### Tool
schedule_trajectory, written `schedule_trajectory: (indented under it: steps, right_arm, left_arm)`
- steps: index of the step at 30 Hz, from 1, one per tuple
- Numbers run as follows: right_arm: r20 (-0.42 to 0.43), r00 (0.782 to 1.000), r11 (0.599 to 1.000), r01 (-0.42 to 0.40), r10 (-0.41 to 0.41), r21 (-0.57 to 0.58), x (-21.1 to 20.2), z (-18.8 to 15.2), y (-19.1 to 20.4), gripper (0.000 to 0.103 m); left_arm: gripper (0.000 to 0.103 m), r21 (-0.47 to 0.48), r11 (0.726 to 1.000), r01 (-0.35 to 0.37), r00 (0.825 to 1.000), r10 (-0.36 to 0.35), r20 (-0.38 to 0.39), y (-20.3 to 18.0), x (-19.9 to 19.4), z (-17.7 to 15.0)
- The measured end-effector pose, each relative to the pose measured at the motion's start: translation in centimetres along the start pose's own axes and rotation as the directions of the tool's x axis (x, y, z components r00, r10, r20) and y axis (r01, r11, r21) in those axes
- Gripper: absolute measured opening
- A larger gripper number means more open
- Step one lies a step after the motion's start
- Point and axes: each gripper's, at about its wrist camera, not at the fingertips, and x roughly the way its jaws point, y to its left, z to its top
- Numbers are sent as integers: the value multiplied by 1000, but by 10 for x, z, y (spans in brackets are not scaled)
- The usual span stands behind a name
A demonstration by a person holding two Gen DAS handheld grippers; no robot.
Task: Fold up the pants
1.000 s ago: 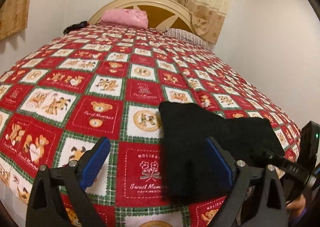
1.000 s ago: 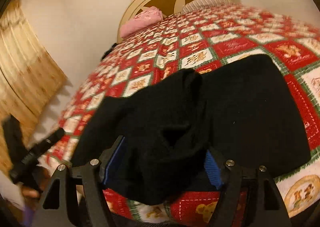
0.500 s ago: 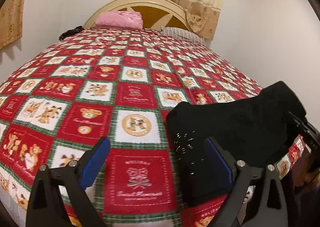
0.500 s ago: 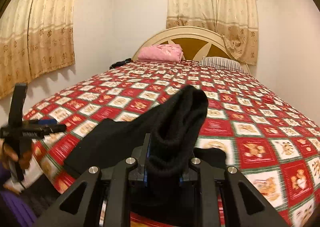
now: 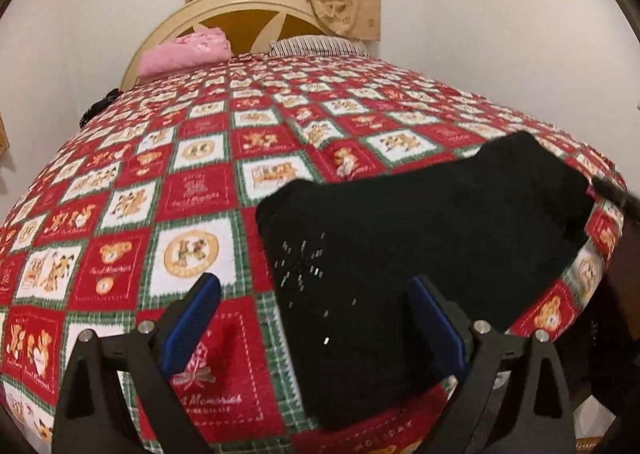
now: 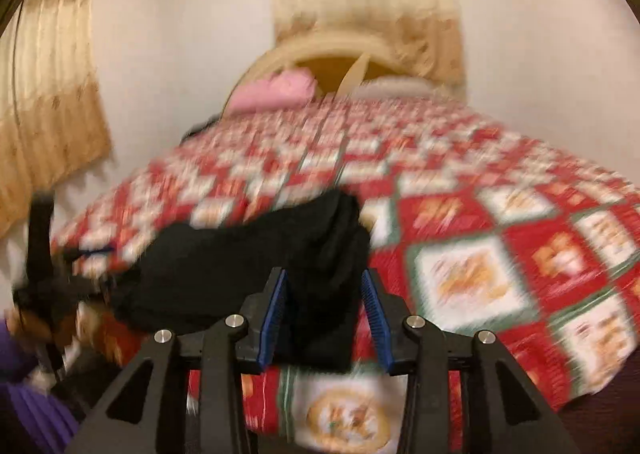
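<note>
Black knit pants (image 5: pixel 420 238) sag loose between right gripper (image 6: pixel 324 308)'s just-reopened pads, left gripper (image 5: pixel 316 330) wide and empty; raised fold may slump, undoing itself.

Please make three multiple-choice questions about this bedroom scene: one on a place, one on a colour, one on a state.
1. Where does the pink pillow lie?
A) by the headboard
B) on the floor
C) on a chair

2. What colour are the pants?
A) blue
B) black
C) white

3. The left hand-held gripper is:
A) shut on cloth
B) out of view
C) open

Answers: 1 A, it rests against the headboard; 2 B, they are dark against the red quilt; 3 C, its blue pads stand wide apart.
</note>
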Motion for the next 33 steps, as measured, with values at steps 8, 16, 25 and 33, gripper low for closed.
schedule_trajectory:
  steps: [8,16,25,33]
  right_arm:
    - [-170,983,991,47,-68,-124,49,-4,30,19]
    - [-222,975,988,14,20,152,39,-44,-19,13]
    - [-52,991,993,121,-120,17,2,-11,10,19]
    - [-174,943,937,-312,285,-156,83,2,137,19]
  left_arm:
    - [97,15,1000,13,999,-13,-29,-13,11,2]
    - [101,-77,992,97,987,-106,-118,-1,25,-24]
    - [103,-28,997,65,990,-68,-120,-4,5,-45]
    - [103,-27,1000,-11,998,9,-64,19,-26,-47]
